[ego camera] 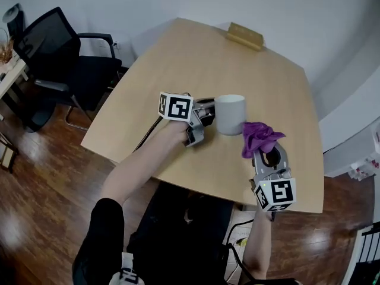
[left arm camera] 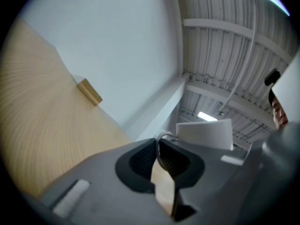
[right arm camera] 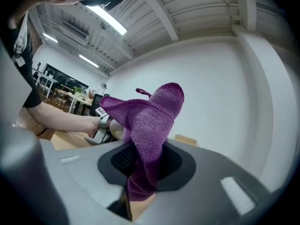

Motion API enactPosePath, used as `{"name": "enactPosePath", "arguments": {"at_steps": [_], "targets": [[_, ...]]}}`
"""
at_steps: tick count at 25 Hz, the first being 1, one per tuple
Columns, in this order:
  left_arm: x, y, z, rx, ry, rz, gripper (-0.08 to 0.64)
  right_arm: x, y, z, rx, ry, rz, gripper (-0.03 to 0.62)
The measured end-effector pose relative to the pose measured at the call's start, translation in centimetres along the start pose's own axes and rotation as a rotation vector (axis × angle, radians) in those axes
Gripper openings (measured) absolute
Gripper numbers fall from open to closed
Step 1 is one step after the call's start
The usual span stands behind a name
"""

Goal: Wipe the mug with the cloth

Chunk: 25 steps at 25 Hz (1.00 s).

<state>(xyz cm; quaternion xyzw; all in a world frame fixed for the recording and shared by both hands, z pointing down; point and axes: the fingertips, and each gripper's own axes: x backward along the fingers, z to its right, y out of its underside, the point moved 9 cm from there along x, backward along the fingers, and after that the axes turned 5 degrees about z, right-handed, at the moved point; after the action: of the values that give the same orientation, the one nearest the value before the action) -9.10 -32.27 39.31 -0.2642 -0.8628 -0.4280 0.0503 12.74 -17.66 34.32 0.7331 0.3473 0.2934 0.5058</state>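
A white mug (ego camera: 230,114) is held up over the wooden table (ego camera: 196,58), in the middle of it. My left gripper (ego camera: 205,114) is shut on the mug's handle from the left. In the left gripper view the thin handle (left arm camera: 161,142) sits pinched between the jaws, with the mug body (left arm camera: 206,134) beyond it. A purple cloth (ego camera: 259,136) is bunched just right of the mug, near its lower side. My right gripper (ego camera: 266,153) is shut on the cloth from below. In the right gripper view the cloth (right arm camera: 152,125) rises out of the jaws and flops to the left.
A small wooden block (ego camera: 244,35) lies at the table's far edge, also seen as the block (left arm camera: 89,91) in the left gripper view. A black office chair (ego camera: 59,58) stands left of the table on the wood floor. White furniture (ego camera: 356,129) stands to the right.
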Motion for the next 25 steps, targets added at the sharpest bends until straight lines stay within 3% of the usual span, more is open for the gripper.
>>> {"name": "enactPosePath", "arguments": {"at_steps": [2, 6, 10, 14, 17, 19, 22, 25], "targets": [[0.2, 0.1, -0.1, 0.003, -0.017, -0.002, 0.046, -0.2, -2.9, -0.1, 0.045, -0.004, 0.07, 0.086], [0.3, 0.2, 0.1, -0.042, -0.056, -0.014, 0.055, -2.6, -8.2, -3.3, 0.252, -0.077, 0.154, 0.086], [0.2, -0.6, 0.8, -0.128, -0.101, -0.001, 0.054, -5.2, -8.0, -6.3, 0.471, -0.09, 0.022, 0.086], [0.5, -0.6, 0.3, -0.045, -0.113, 0.024, 0.064, -4.8, -5.0, -7.5, 0.536, -0.073, -0.039, 0.086], [1.1, -0.9, -0.5, -0.013, -0.137, 0.037, 0.068, -3.9, -1.8, -7.6, 0.518, -0.09, -0.099, 0.086], [1.3, -1.0, -0.9, 0.005, -0.144, 0.045, 0.074, -3.3, 0.0, -6.6, 0.448, -0.082, -0.124, 0.086], [1.3, -0.7, -1.2, 0.092, -0.099, 0.085, 0.06, -2.1, 1.2, -3.7, 0.234, -0.036, -0.096, 0.086], [1.5, -0.4, -1.3, 0.218, -0.012, 0.148, 0.041, -0.9, 0.5, -1.6, 0.024, 0.002, 0.001, 0.086]]}}
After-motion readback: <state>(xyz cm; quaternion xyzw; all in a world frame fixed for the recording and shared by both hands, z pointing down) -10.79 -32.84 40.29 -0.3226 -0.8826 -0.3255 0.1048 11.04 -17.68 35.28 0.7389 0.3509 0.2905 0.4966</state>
